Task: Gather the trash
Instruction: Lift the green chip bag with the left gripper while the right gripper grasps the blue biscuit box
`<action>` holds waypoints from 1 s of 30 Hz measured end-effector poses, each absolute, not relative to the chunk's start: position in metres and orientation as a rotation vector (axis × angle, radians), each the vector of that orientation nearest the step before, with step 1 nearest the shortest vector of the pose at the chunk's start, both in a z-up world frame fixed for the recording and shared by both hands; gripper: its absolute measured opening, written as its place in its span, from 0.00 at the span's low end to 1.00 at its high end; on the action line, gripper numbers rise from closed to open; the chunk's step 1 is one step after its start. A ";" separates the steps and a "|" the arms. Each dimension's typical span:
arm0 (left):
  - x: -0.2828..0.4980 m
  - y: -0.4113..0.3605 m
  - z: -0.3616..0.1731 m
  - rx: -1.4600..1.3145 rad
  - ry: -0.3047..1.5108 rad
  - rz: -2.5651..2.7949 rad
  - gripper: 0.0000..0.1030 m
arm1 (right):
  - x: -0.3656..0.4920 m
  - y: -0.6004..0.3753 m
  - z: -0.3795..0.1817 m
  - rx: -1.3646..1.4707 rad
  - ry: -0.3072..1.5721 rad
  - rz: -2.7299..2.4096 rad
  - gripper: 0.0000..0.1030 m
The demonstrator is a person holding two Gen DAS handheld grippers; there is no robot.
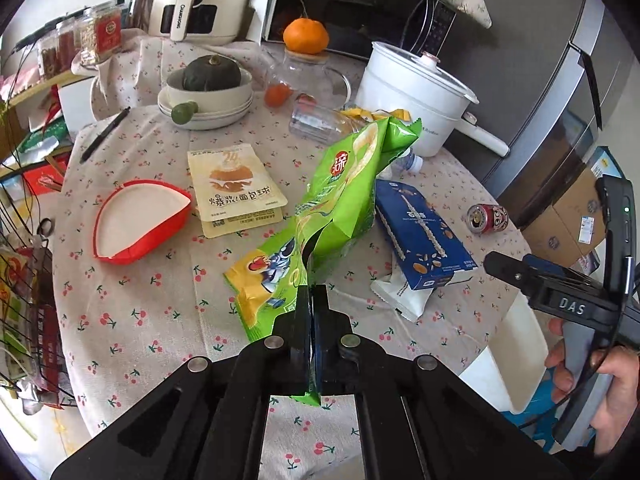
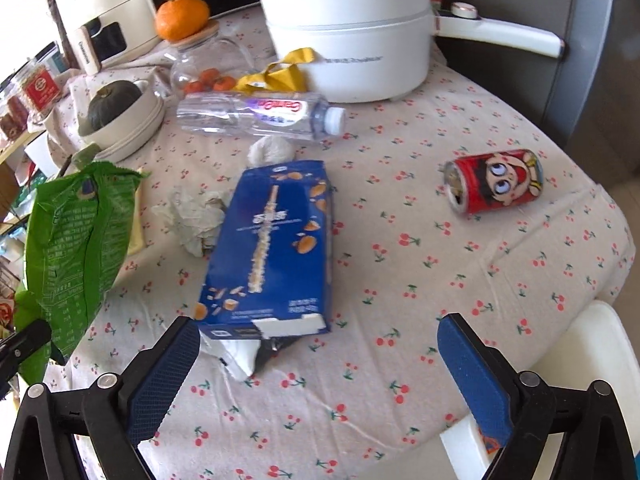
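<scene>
Left gripper (image 1: 313, 300) fingers pinching green chip bag (image 1: 344, 192), right gripper (image 2: 318, 344) fingers spread above blue box (image 2: 272, 248)

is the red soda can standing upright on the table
No, the red soda can lies on its side on the cherry-print tablecloth, its opened top facing left in the right wrist view.
</scene>
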State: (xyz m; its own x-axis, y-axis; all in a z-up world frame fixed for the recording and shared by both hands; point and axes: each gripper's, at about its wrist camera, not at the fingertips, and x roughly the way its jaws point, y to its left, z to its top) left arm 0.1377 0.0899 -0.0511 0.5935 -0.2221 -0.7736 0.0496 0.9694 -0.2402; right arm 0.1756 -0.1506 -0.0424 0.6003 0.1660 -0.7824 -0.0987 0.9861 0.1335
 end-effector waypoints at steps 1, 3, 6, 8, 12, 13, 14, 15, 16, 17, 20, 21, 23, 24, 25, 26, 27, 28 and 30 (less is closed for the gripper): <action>0.136 0.093 -0.051 -0.202 0.925 -0.156 0.00 | 0.178 -0.140 -0.043 0.045 0.909 0.156 0.99; 0.134 0.100 -0.054 -0.211 0.936 -0.150 0.00 | 0.183 -0.122 -0.048 -0.023 0.905 0.152 0.99; 0.134 0.110 -0.058 -0.229 0.950 -0.143 0.00 | 0.193 -0.107 -0.062 -0.081 0.926 0.127 0.99; 0.134 0.114 -0.058 -0.238 0.952 -0.141 0.00 | 0.199 -0.105 -0.071 -0.078 0.940 0.090 0.99; 0.135 0.115 -0.058 -0.246 0.953 -0.151 0.00 | 0.209 -0.103 -0.082 -0.080 0.950 0.068 0.99; 0.135 0.114 -0.058 -0.244 0.954 -0.153 0.00 | 0.211 -0.101 -0.085 -0.087 0.952 0.065 0.99; 0.135 0.114 -0.059 -0.241 0.955 -0.155 0.00 | 0.213 -0.101 -0.087 -0.093 0.955 0.062 0.99; 0.135 0.114 -0.059 -0.238 0.955 -0.155 0.00 | 0.214 -0.100 -0.089 -0.100 0.957 0.060 0.99; 0.135 0.113 -0.059 -0.235 0.956 -0.155 0.00 | 0.216 -0.099 -0.091 -0.108 0.960 0.057 0.99; 0.135 0.113 -0.059 -0.233 0.956 -0.154 0.00 | 0.217 -0.099 -0.094 -0.112 0.961 0.054 0.99; 0.135 0.112 -0.059 -0.236 0.956 -0.155 0.00 | 0.219 -0.102 -0.097 -0.092 0.962 0.067 0.98; 0.135 0.113 -0.059 -0.234 0.955 -0.155 0.00 | 0.220 -0.103 -0.097 -0.082 0.964 0.076 0.96; 0.135 0.112 -0.058 -0.236 0.954 -0.156 0.00 | 0.219 -0.105 -0.097 -0.071 0.967 0.094 0.90; 0.134 0.112 -0.058 -0.238 0.953 -0.158 0.00 | 0.217 -0.105 -0.096 -0.069 0.959 0.100 0.90; 0.133 0.111 -0.057 -0.242 0.952 -0.161 0.00 | 0.215 -0.106 -0.093 -0.070 0.950 0.104 0.90; 0.133 0.111 -0.056 -0.245 0.950 -0.166 0.00 | 0.213 -0.108 -0.090 -0.069 0.940 0.108 0.89; 0.132 0.109 -0.055 -0.247 0.947 -0.171 0.00 | 0.211 -0.109 -0.086 -0.065 0.928 0.112 0.89; 0.131 0.108 -0.053 -0.249 0.944 -0.175 0.00 | 0.208 -0.112 -0.080 -0.061 0.914 0.115 0.89; 0.130 0.106 -0.049 -0.252 0.935 -0.185 0.00 | 0.203 -0.117 -0.068 -0.052 0.888 0.122 0.89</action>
State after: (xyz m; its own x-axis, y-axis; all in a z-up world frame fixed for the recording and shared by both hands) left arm 0.1299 0.1059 -0.0494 0.5812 -0.2651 -0.7694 0.0480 0.9550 -0.2928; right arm 0.2028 -0.1169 -0.0685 0.6249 0.0850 -0.7760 -0.1279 0.9918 0.0056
